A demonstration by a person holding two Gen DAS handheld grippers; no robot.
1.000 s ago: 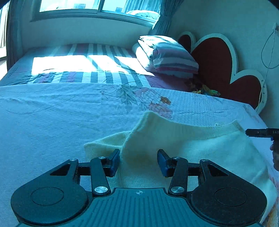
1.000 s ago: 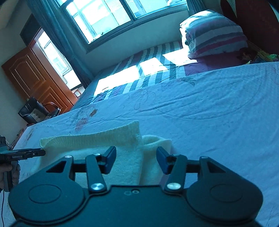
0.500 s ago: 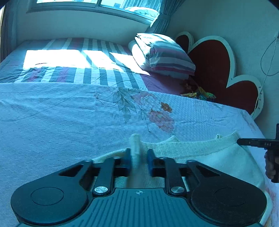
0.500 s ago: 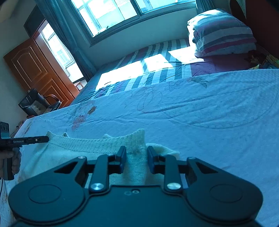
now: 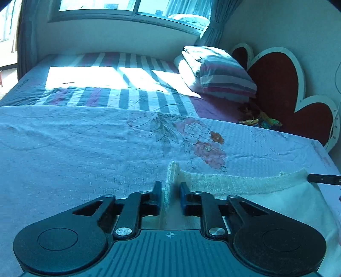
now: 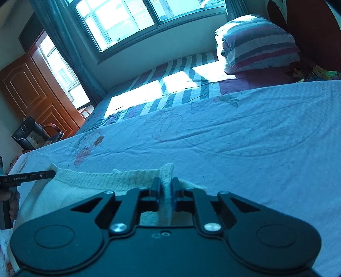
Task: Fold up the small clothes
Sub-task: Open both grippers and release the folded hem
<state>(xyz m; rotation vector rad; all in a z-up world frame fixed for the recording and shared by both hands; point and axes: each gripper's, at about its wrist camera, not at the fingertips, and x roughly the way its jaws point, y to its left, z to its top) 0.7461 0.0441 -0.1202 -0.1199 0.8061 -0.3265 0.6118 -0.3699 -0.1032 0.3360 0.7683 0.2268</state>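
1. Garment: a small cream-yellow knitted piece (image 5: 245, 187) lies on the near part of the bed, on a pale blue floral bedspread (image 5: 85, 149), its ribbed edge stretched between the two grippers.
2. The left gripper (image 5: 169, 192) has one corner of that ribbed edge standing up between its blue-padded fingers (image 5: 157, 191); its jaws have just been opening, and a gap shows on each side of the cloth, so they stand apart around it.
3. The right gripper (image 6: 164, 189) pinches the opposite corner, its pads pressed against a raised fold of the knit.
4. In the right wrist view the left gripper's black finger reaches in beside the garment's far corner, with a hand (image 6: 11, 201) on its handle.
5. Farther up the bed lie a striped sheet (image 5: 119, 85) in bright sunlight and a striped folded quilt (image 5: 215, 72).
6. Behind stand a red heart-shaped headboard (image 5: 277, 85) and a wide window (image 6: 127, 19).
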